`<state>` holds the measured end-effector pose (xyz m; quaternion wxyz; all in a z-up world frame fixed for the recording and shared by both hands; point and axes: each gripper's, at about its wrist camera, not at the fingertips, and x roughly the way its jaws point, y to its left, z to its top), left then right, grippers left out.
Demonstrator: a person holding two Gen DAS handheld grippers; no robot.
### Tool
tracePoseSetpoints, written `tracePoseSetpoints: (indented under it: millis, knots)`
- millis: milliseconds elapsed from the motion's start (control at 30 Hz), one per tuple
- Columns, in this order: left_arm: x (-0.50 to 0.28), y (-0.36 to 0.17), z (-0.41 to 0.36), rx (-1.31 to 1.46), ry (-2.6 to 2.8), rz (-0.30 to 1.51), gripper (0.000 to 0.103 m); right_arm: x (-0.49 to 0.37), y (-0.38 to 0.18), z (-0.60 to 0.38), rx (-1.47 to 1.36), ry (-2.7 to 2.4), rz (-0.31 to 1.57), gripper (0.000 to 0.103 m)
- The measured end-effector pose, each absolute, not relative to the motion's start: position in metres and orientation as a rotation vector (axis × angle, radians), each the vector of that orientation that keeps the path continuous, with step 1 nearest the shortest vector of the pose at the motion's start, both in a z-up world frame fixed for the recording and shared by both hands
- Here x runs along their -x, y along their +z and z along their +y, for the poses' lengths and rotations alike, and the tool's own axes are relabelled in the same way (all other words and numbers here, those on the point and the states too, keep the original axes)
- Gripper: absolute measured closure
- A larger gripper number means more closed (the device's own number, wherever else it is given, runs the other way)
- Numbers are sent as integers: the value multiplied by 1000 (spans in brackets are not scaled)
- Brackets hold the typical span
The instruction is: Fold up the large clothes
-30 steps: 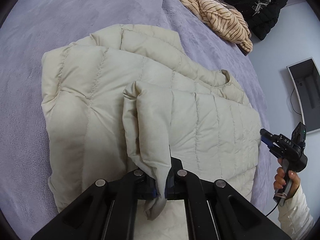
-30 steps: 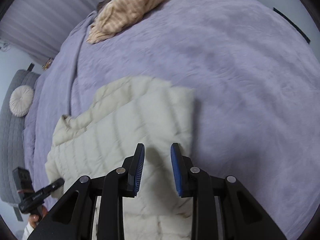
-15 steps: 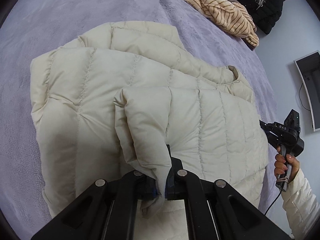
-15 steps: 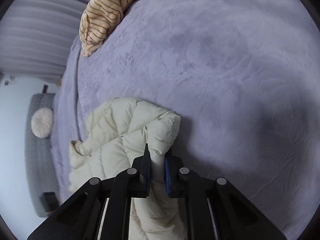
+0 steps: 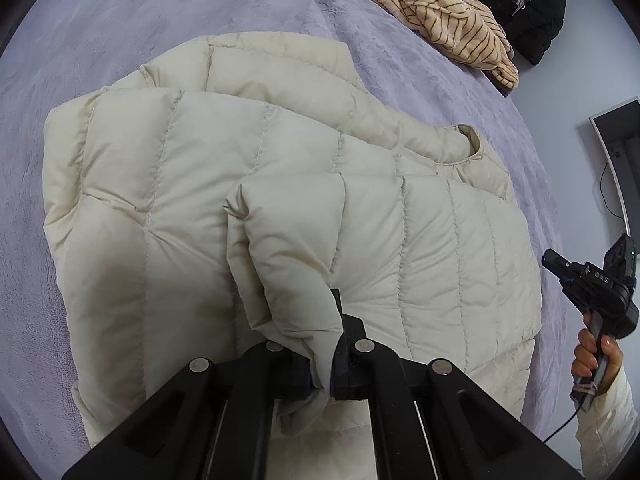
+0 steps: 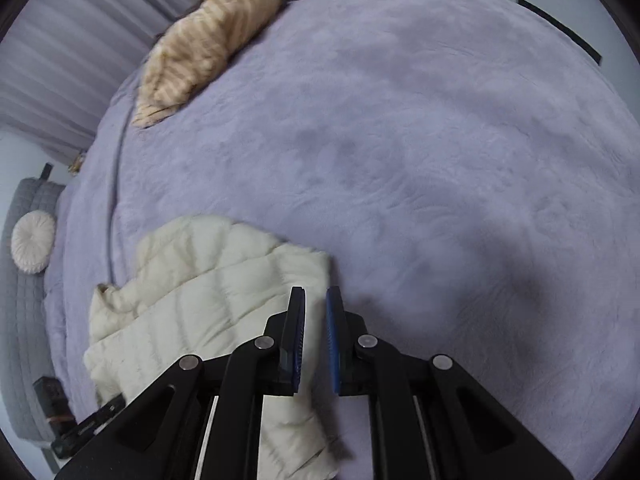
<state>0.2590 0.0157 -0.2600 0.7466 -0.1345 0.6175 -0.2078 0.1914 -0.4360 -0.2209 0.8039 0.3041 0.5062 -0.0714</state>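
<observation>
Left tool [image 5: 325,364]: jaws clamped on sleeve fold of cream puffer jacket [image 5: 192,208]. Right tool [image 6: 316,336]: jaws slightly apart, nothing between them, hovering at jacket edge. Jacket partly folded, lying on lavender bed [image 6: 420,160]. Striped tan garment [image 5: 444,12] at far bed edge, well apart.

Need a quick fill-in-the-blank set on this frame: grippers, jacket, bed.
1. The left gripper is shut on a fold of the cream puffer ____.
2. The right gripper holds nothing; its jaws stand ____.
3. The puffer jacket lies on a ____ bedspread.
4. The striped garment at the bed's far edge is tan with dark ____.

Missing words: jacket; open; purple; stripes
</observation>
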Motion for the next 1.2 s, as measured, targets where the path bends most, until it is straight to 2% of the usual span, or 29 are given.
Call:
tracePoseSetpoints:
  millis: [100, 200, 300, 533, 667, 767, 933, 1033, 1200]
  knots:
    - [-257, -261, 16, 291, -453, 1347, 97, -186, -220, -398, -628, -7, 1122, 92]
    - [-257, -260, 17, 299, -462, 1345, 97, -186, -258, -380, -554, -60, 1233, 95]
    - [-257, -250, 32, 280, -458, 1331, 97, -179, -284, -392, -660, -81, 1221, 97]
    - [-249, -204, 74, 206, -318, 1244, 96, -182, -275, -387, -600, -89, 1226, 97]
    - [-247, -174, 58, 188, -381, 1169, 96, -181, -271, -386, -591, -104, 1228, 96]
    - [-256, -189, 26, 90, -376, 1170, 96, -182, -256, -377, -534, -101, 1206, 95]
    - [-276, -259, 20, 117, -313, 1293, 96, -193, -257, -368, -429, -100, 1215, 92]
    - [-274, -268, 22, 129, -328, 1285, 96, -197, -280, -376, -478, -74, 1233, 93]
    - [-273, -272, 21, 105, -334, 1282, 96, -197, -284, -377, -480, -75, 1221, 94]
